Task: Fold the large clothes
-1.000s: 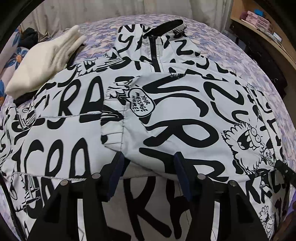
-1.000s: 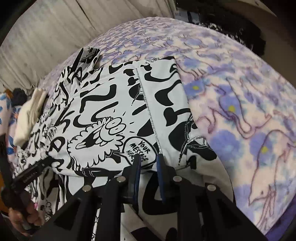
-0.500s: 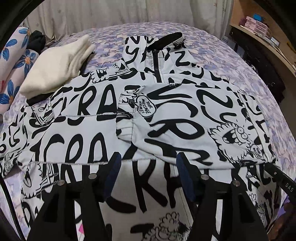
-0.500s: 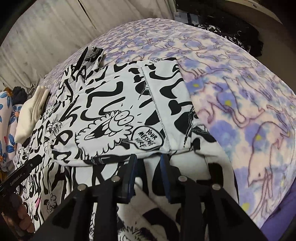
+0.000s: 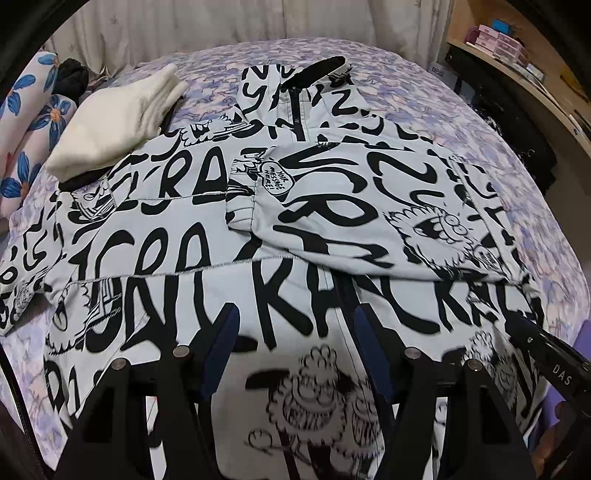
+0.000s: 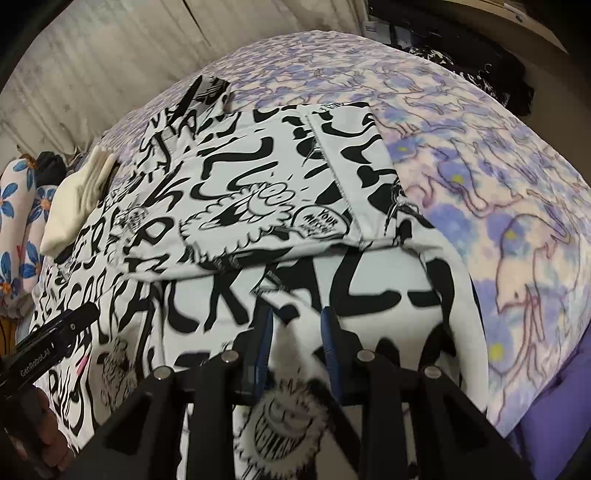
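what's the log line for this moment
stage: sleeve folded across jacket | left gripper: jaws just opening, empty | right gripper: narrow gap, nothing gripped

A white jacket (image 5: 207, 258) with black graffiti lettering lies spread flat on the bed, one sleeve (image 5: 354, 218) folded across its front

Ahead of my jaws spreads a bed (image 5: 424, 96) under a fleecy blanket (image 6: 498, 192) printed with lilac and blue flowers on pale pink. Beyond its far edge hangs a pale, pleated curtain (image 5: 258, 26), filling the wall behind. Off to the left of my left jaws lie pillows (image 5: 26, 122) with big blue flowers on white, a dark bundle (image 5: 72, 75) beside them. To the right of my jaws runs a wooden shelf (image 5: 517, 62) carrying small pink boxes (image 5: 498, 38), with dark things stacked below it. The light is soft and even.
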Tool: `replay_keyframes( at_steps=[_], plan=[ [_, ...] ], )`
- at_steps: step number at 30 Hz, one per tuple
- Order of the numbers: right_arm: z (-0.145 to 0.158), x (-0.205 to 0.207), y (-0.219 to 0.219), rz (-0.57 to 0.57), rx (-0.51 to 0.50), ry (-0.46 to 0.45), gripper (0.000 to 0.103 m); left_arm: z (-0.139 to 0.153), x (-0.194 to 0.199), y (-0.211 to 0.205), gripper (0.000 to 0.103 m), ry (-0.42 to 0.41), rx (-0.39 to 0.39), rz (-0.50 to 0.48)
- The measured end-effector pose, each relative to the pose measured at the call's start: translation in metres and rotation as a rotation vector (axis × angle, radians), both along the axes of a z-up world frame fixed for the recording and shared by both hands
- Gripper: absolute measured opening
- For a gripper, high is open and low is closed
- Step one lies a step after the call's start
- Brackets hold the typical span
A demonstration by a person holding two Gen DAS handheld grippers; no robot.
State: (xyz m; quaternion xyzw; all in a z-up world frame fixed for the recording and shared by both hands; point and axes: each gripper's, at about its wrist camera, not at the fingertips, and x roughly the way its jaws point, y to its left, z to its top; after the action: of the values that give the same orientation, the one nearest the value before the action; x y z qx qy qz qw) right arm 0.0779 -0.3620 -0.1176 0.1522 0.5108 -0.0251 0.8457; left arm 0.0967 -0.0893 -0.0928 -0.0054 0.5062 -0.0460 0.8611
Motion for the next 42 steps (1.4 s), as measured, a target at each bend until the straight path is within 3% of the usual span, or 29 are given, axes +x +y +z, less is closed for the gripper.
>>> replay_keyframes(
  at_steps=[9,26,34,42],
  plan=[
    [0.011,-0.030,0.023,0.045,-0.012,-0.020,0.028,0.018,-0.044,0.014,0.063,-0.033,-0.007,-0.009],
    [0.036,-0.075,0.114,0.211,-0.040,-0.067,0.031,0.040,-0.122,0.094,0.068,-0.093,-0.049,0.099],
    [0.045,-0.079,0.161,0.294,-0.086,-0.071,0.032,0.045,-0.142,0.144,0.068,-0.117,-0.066,0.169],
    [0.048,-0.059,0.219,0.378,-0.143,-0.062,0.033,0.030,-0.140,0.222,0.068,-0.091,-0.119,0.292]
  ],
)
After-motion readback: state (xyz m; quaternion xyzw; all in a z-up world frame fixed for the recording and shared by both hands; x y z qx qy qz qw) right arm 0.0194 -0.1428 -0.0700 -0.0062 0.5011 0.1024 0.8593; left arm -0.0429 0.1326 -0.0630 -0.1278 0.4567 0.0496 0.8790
